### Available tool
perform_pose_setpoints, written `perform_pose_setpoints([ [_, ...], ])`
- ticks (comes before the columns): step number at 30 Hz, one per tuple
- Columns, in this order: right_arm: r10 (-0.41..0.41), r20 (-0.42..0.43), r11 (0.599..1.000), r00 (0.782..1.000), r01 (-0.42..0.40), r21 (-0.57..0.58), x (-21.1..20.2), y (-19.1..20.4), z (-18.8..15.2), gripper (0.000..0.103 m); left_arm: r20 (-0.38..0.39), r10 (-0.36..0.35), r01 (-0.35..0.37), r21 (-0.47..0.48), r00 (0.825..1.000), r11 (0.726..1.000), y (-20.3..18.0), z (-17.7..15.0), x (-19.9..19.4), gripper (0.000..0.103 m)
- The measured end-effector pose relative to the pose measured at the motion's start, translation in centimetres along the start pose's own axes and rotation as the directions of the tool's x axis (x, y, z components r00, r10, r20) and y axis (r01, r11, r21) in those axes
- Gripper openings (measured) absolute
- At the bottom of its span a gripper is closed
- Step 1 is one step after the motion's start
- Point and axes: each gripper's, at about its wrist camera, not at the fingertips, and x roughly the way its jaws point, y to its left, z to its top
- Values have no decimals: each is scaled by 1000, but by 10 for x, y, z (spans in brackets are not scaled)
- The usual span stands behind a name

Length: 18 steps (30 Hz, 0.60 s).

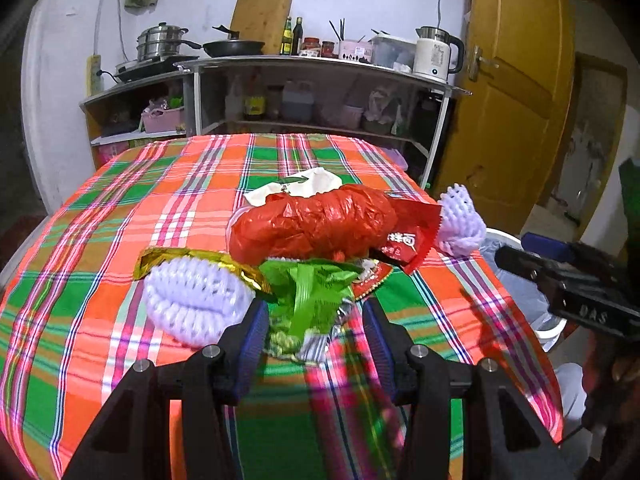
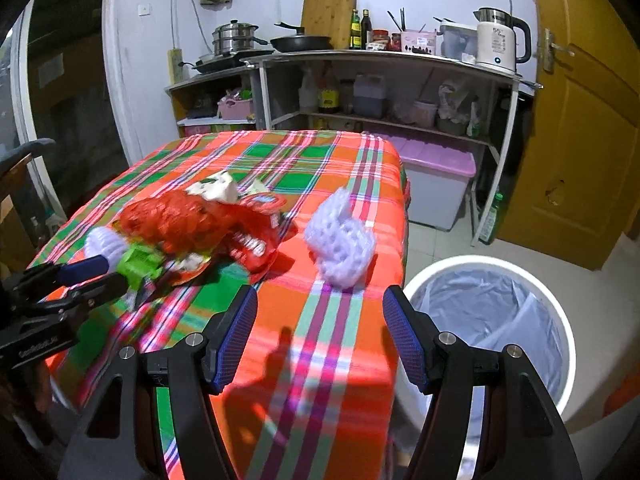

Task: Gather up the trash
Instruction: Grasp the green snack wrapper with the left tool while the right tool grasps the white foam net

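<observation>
Green wrapper (image 1: 310,296), at the near edge of the trash heap on the plaid table (image 1: 120,216), lies between the left gripper (image 1: 316,320)'s wide-spread fingers, so closing on it looks next, while the right gripper (image 2: 320,332) gapes empty beside the lined bin (image 2: 488,312).

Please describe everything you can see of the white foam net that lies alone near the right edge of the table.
The foam net is a white, slightly lilac mesh sleeve of soft-looking foam, with open diamond-shaped holes. It is crumpled and folded, one end sticking upward. It rests on the plaid tablecloth, apart from the red wrapper and the pile, near the edge above the lined bin. No gripper touches it.
</observation>
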Motion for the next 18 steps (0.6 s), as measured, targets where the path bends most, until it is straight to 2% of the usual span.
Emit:
perform_pose_setpoints([
  [8, 34, -60, 999, 998, -33, 12, 44, -23, 24, 66, -47, -8, 9, 27, 999, 1000, -2, 8, 23, 48],
  [14, 63, -94, 998, 994, -61, 20, 65, -24, 31, 65, -71, -18, 20, 35, 997, 999, -2, 8, 34, 47],
  [17, 83, -114, 996, 990, -80, 29, 73, -25, 32, 47, -75, -13, 16, 39, 997, 999, -2, 7, 35, 41],
  [18, 84, -116, 996, 990, -81, 31, 74, -26, 32, 46, -76, -14, 18, 41, 997, 999, -3, 7, 35, 39],
])
